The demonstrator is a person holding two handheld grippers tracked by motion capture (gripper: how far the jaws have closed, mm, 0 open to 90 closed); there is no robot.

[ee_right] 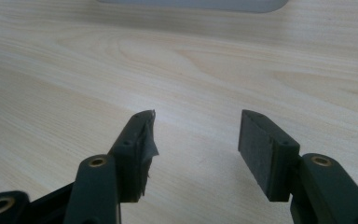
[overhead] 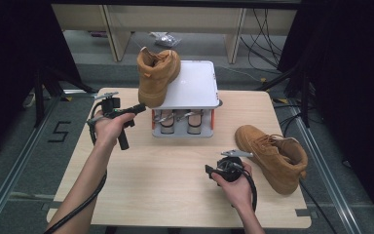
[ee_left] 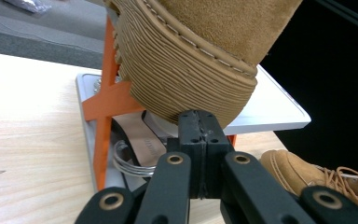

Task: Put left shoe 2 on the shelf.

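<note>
A tan boot (overhead: 157,75) stands tilted on the left edge of a white rack top (overhead: 197,83), its toe hanging over the front left corner. My left gripper (overhead: 140,108) is shut with nothing between its jaws, and its tips sit right under the boot's ribbed sole (ee_left: 186,74). In the left gripper view the left gripper (ee_left: 199,115) touches or nearly touches that sole. A second tan boot (overhead: 272,156) lies on the table at the right. My right gripper (overhead: 222,165) hovers open over bare wood; in its own view the right gripper (ee_right: 196,128) holds nothing.
The rack has an orange frame (ee_left: 105,100) and a grey base (overhead: 182,132), with rounded tan forms and wire loops (overhead: 175,122) stored underneath. The wooden table (overhead: 165,180) has free room in front. Dark curtains flank both sides; cables lie on the floor behind.
</note>
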